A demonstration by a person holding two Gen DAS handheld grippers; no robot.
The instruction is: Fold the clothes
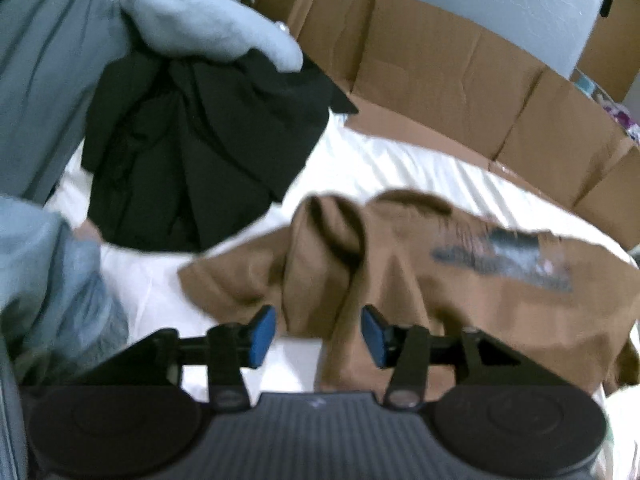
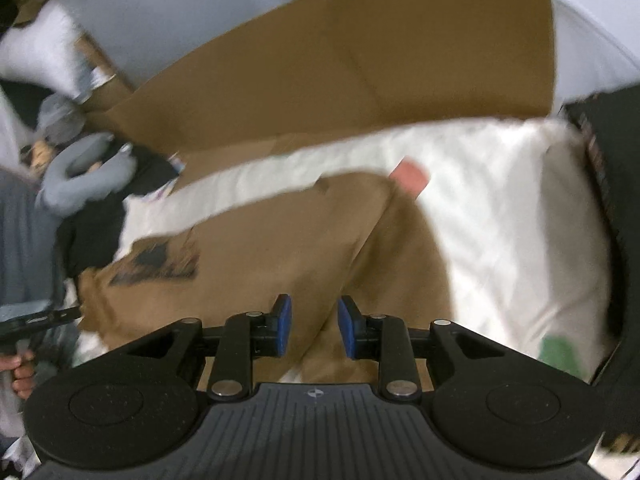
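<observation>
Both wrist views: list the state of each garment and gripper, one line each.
brown shirt: crumpled, unfolded, lying on the white sheet.
black garment: bunched in a heap.
light blue garment: draped over the black heap.
left gripper: open, holding nothing.
right gripper: open, over the shirt.

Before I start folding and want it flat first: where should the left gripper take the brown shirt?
Probably the raised fold in the brown shirt, just ahead of the open left gripper. Come straight forward and low: the ridge stands up off the white bedding, unlike the flat printed panel.
</observation>
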